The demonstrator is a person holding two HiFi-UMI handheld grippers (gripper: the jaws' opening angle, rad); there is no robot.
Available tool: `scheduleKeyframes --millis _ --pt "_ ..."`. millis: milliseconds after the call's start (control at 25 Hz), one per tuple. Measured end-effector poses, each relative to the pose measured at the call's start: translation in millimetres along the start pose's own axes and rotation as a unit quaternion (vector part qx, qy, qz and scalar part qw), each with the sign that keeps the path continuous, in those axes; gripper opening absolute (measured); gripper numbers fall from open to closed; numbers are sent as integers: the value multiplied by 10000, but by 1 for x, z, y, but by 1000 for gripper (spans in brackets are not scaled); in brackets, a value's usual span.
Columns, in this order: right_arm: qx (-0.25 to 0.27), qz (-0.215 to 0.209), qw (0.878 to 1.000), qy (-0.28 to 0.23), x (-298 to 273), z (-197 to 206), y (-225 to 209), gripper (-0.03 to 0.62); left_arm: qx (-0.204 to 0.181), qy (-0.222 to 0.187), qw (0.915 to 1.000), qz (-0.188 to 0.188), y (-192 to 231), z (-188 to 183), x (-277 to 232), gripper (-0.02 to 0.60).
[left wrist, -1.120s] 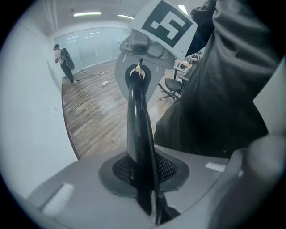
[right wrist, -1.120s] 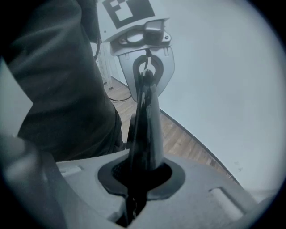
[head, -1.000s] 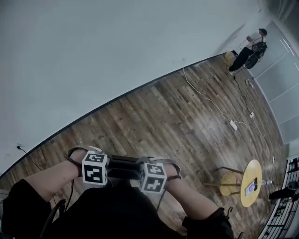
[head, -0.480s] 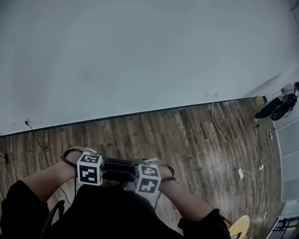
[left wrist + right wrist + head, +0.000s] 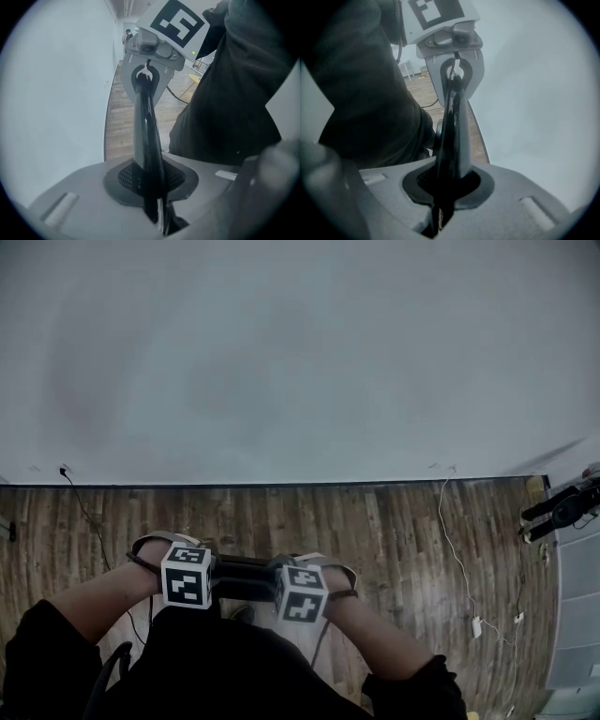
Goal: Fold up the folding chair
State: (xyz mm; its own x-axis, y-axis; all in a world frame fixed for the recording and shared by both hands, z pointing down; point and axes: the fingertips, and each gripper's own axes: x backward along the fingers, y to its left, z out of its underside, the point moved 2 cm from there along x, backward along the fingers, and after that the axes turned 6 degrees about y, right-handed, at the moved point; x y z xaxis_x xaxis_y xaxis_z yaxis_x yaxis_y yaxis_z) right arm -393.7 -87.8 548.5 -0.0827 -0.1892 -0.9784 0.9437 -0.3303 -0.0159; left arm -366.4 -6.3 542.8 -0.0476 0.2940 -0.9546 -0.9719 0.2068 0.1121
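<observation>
Grip on the chair is the step in hand, as I judge it. My left gripper (image 5: 187, 579) and right gripper (image 5: 302, 593) sit side by side at the lower centre of the head view. Between them runs a slim glossy black bar (image 5: 246, 577), which I take for the top rail of the folding chair.

In the left gripper view the jaws are pressed onto this black bar from both sides, and the right gripper view shows the same. Each pair of tongs pinches the bar and nothing else is between them.

The rest of the folding chair I cannot see. The person's dark clothing (image 5: 234, 667) fills the bottom of the frame and hides seat and legs, so I cannot tell whether the chair is already flat.

If it is not, I think the next move calls for both grips to hold equally firm while the rail is lifted, so that the seat can swing against the back. A weaker pinch on one side could let the smooth bar twist or slip.

Beyond the hands lies a brown wooden plank floor (image 5: 394, 531), with a plain white wall (image 5: 300, 352) across the upper half and a thin white cable (image 5: 444, 521) at the right.

Containers I find in no view, so there are no contents to report.
</observation>
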Motion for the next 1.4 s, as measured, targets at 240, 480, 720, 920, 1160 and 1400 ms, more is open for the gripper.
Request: scheduleKeyframes --millis 240,480,720,920,1160,1400 --pt "54 -20 9999 120 -8 -28 -37 41 21 -61 10000 -21 32 32 9 69" --pt "35 -29 9999 141 -15 -47 -79 41 52 -38 10000 -37 70 56 19 69" --pt "217 -158 9996 134 -31 -60 -121 41 291 21 9996 -40 108 77 20 67" --pt "501 -315 9982 108 -37 -68 -158 41 682 39 9976 -61 138 88 20 67" --pt "769 -404 9961 180 -47 -71 -191 41 1075 -66 9941 -116 165 97 15 66" --pt "810 -511 9953 133 -51 -67 -230 41 1218 -155 9924 -64 202 96 14 67"
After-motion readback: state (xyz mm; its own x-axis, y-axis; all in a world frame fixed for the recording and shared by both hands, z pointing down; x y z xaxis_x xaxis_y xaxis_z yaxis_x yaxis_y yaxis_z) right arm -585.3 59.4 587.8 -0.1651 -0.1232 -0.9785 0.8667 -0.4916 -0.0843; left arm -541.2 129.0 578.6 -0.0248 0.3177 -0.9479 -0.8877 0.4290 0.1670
